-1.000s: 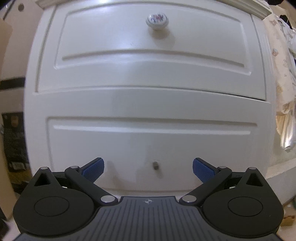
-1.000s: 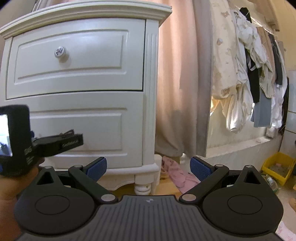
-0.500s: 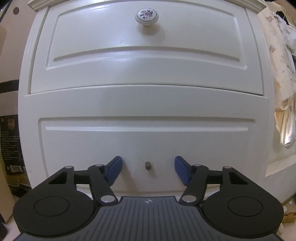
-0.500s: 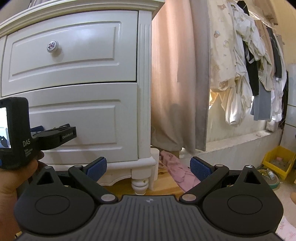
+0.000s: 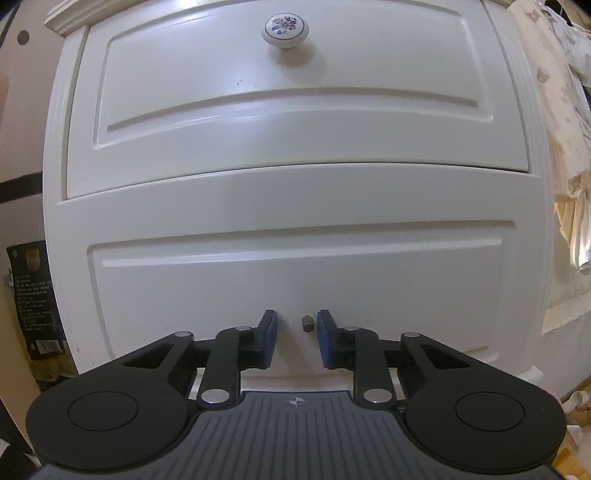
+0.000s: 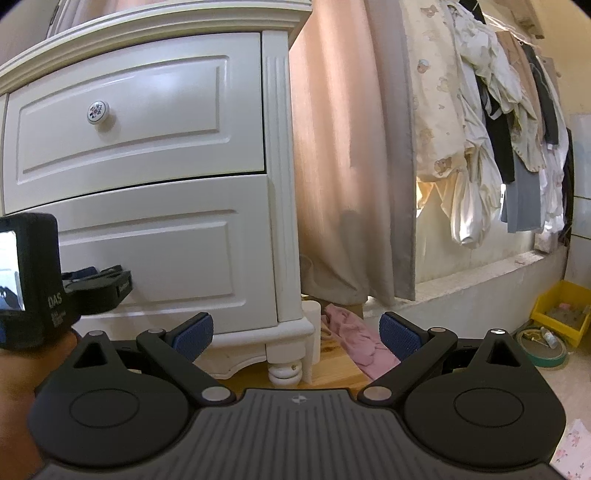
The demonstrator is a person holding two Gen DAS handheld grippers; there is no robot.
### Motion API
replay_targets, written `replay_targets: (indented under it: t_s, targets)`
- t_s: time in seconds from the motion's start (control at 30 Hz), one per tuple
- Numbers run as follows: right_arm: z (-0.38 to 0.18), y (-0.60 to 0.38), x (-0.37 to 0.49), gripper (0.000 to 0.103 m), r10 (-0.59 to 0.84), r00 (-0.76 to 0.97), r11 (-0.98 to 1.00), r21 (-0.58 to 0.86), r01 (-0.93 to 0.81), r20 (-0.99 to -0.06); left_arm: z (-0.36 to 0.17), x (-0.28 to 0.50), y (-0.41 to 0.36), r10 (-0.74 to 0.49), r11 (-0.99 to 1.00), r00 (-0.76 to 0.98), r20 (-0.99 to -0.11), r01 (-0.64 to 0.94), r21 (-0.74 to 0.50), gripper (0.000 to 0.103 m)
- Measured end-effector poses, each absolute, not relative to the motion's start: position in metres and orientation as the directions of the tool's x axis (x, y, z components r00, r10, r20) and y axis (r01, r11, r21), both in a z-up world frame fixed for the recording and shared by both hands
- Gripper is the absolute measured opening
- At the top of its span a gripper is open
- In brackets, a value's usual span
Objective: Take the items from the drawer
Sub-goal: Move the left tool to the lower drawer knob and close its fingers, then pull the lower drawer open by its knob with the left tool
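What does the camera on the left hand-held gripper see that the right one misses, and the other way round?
Only the left wrist view shows the small metal stud on the lower drawer, flanked by the left hand-held gripper with a gap each side. Only the right wrist view shows the curtain, hanging clothes, pink cloth, yellow bin and the wide-open right hand-held gripper. Both show the white nightstand and its floral knob.

My right wrist view shows a wooden floor [image 6: 343,373] carrying a white nightstand [image 6: 280,184] on turned feet. Just right of its near foot stands a white cylinder [image 6: 313,325]. A pink cloth [image 6: 354,339] lies crumpled beside that. Far right, on paler flooring, sit a yellow bin [image 6: 561,314] and a green-rimmed round tray [image 6: 543,347].
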State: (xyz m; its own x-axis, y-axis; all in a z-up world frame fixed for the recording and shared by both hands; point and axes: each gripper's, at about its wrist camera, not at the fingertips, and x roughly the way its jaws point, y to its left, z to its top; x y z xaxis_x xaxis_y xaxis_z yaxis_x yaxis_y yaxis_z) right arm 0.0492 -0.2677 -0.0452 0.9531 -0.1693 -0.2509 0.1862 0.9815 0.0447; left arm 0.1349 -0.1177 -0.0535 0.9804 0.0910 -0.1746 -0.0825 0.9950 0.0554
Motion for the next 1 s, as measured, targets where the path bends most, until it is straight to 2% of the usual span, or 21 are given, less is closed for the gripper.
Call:
replay_targets:
  t_s: [0.07, 0.17, 0.53, 1.0]
  targets:
    - [-0.045, -0.268, 0.049, 0.103, -0.169, 0.953, 0.981, 0.047, 0.187, -0.251, -0.053, 0.133, -0.119, 0.083, 0.996, 0.981, -0.177, -0.077, 0.040, 0.018]
    - [-0.044, -0.268, 0.049, 0.103, -0.165, 0.954, 0.982, 0.051, 0.184, -0.251, -0.053, 0.131, -0.122, 0.071, 0.997, 0.981, -0.181, -0.069, 0.019, 0.006]
    - [-0.043, -0.273, 0.045, 0.103, -0.165, 0.955, 0.982, 0.054, 0.183, -0.245, -0.051, 0.122, -0.129, 0.030, 0.998, 0.981, -0.194, -0.041, -0.052, 0.004]
    - [-0.041, -0.279, 0.031, 0.103, -0.154, 0.961, 0.984, 0.058, 0.171, -0.228, -0.042, 0.114, -0.111, 0.047, 0.999, 0.981, -0.190, -0.050, -0.010, 0.003]
